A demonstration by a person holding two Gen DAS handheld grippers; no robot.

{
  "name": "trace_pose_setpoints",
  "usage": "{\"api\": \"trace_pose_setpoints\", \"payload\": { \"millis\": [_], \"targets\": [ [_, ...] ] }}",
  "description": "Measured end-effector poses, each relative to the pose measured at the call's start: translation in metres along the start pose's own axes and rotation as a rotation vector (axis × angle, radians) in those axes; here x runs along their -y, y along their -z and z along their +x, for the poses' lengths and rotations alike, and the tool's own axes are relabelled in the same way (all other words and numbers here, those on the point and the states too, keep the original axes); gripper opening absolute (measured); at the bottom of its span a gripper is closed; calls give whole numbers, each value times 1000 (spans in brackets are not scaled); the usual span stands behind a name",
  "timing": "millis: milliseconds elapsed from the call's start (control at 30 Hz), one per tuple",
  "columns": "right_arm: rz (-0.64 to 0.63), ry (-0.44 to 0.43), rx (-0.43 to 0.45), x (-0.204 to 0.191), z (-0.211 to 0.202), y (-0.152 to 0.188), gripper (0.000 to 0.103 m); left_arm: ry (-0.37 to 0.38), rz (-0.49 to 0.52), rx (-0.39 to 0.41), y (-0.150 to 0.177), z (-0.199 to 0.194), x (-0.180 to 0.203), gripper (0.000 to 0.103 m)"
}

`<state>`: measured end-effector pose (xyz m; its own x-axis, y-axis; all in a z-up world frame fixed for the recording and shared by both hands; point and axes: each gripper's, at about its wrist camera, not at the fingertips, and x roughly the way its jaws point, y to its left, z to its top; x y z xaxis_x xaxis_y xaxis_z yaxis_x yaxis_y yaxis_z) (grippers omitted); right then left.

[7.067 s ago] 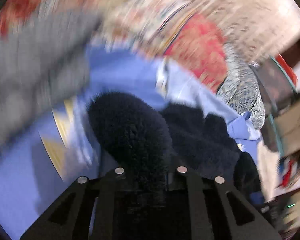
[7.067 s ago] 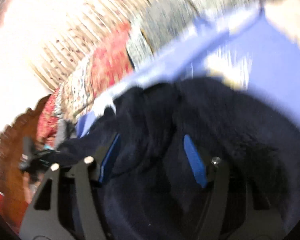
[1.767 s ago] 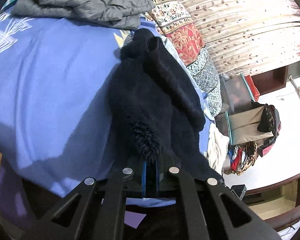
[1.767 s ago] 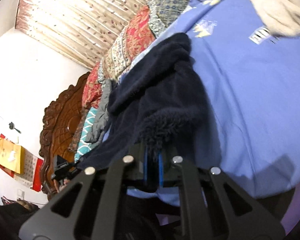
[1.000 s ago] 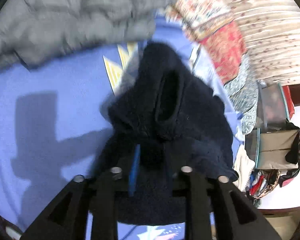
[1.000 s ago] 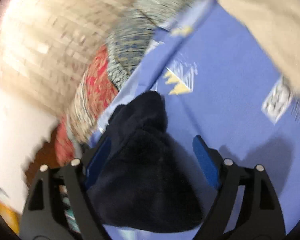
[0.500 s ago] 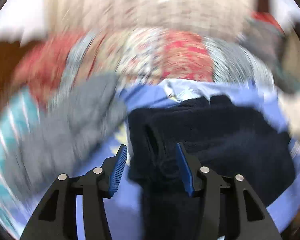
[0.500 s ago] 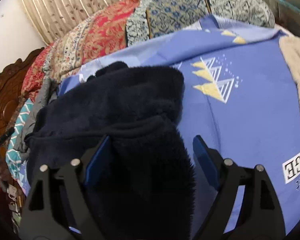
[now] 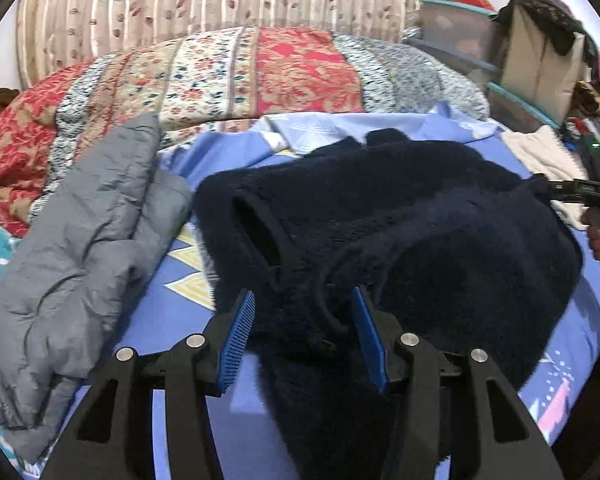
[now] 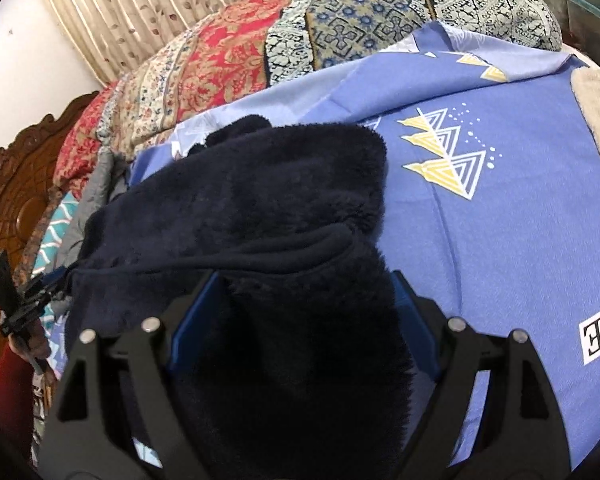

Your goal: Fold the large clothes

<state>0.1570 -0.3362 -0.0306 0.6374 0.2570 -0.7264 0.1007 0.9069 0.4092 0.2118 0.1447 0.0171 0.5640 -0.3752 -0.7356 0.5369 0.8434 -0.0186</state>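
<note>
Left wrist view, far left of frame: grey quilted jacket (image 9: 88,248) heaped on the blue bedsheet (image 9: 172,320), patterned quilt (image 9: 236,76) rolled along the top behind it. Centre to right of frame: the dark navy fleece garment (image 9: 420,232) lies bunched on the sheet, one cuff or sleeve opening gaping at centre left. Left gripper (image 9: 302,334) at bottom centre: jaws about half open, blue pads standing clear on either side of a ridge of fleece, not pressing it. A second ago this gripper was narrower and buried in the pile, and just before that both grippers were pinched tight on fleece edges; so the garment has just been let go and laid down. Far right edge of the frame: a hand on the other tool's handle (image 9: 598,216), cream garment (image 9: 540,152) behind it. Right wrist view: carved headboard (image 10: 16,184) at left, fleece filling the centre, sheet with triangle print to the right. Right gripper (image 10: 300,336) at bottom centre: jaws wide, fleece mounded between and over the pads, no squeeze evident; unchanged over the last second. Reading: one fold is laid and released. The bundle looks lumpy, so smoothing or a second fold probably remains.
</note>
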Motion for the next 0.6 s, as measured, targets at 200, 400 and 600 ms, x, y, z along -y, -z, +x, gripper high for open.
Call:
{"api": "trace_pose_setpoints", "payload": {
  "millis": [200, 400, 600],
  "targets": [
    [20, -22, 3, 1, -4, 2, 80, 53, 84, 13, 10, -13, 8, 72],
    [14, 4, -16, -3, 5, 4, 80, -45, 154, -55, 7, 15, 8, 73],
    [-59, 4, -46, -16, 2, 10, 10, 16, 97, -19, -1, 16, 10, 34]
  ]
}}
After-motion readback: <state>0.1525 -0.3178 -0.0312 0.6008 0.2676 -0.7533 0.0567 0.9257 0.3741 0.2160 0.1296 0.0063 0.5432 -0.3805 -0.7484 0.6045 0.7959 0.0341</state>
